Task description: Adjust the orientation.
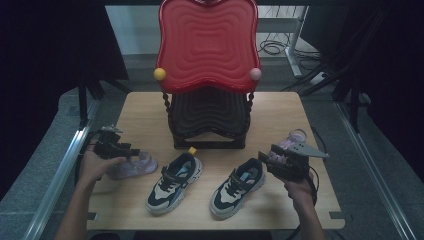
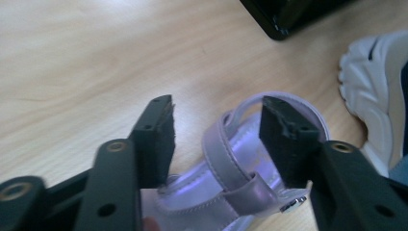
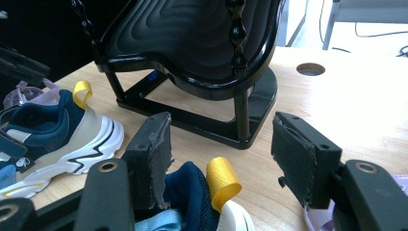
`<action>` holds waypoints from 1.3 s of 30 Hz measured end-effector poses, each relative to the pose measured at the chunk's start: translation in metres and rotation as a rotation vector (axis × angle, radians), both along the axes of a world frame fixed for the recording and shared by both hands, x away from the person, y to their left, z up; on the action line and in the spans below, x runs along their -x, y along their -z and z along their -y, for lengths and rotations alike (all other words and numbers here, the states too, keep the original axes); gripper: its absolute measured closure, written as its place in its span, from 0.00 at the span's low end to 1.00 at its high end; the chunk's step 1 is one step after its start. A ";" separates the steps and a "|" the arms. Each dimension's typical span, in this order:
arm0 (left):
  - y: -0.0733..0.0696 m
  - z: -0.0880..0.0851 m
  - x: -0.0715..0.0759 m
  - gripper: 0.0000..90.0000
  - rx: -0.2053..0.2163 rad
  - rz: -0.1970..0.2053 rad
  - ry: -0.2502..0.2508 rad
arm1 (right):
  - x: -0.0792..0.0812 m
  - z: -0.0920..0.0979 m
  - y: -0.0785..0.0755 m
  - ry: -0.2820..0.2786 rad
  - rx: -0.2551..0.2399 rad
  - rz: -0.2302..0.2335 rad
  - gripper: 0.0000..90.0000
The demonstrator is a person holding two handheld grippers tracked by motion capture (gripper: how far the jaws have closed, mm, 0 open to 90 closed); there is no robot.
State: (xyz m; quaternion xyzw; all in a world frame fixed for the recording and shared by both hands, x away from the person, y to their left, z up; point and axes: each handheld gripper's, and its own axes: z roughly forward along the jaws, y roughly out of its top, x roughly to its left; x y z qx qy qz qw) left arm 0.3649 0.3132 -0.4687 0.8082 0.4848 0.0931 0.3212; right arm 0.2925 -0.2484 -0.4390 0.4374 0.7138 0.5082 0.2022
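Sandal (image 2: 231,168) between wide-open left gripper (image 2: 216,130), unclamped; right gripper (image 3: 219,149) agape over sneaker (image 3: 202,192). Next, probably closing on heel.

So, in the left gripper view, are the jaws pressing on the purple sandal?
No, the left gripper stands open, with a gap between each pad and the strap of the purple sandal lying on the table below.
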 end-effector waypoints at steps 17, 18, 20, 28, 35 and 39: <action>-0.015 -0.006 0.060 0.45 0.030 0.142 -0.077 | 0.000 0.000 0.002 0.006 0.002 -0.003 0.43; -0.016 -0.008 0.064 0.48 0.032 0.150 -0.086 | 0.000 -0.001 0.002 0.004 0.003 -0.004 0.43; -0.017 -0.009 0.069 0.52 0.036 0.160 -0.089 | 0.001 -0.001 0.002 0.002 0.002 -0.005 0.43; -0.006 -0.017 0.105 0.76 -0.018 0.138 -0.091 | 0.001 -0.001 0.003 0.009 0.005 -0.004 0.43; 0.024 -0.027 0.122 1.00 -0.074 0.066 -0.106 | 0.001 -0.002 0.003 0.008 0.008 -0.005 0.43; 0.034 -0.035 0.127 1.00 -0.096 0.030 -0.131 | 0.001 -0.002 0.004 0.011 0.007 -0.006 0.43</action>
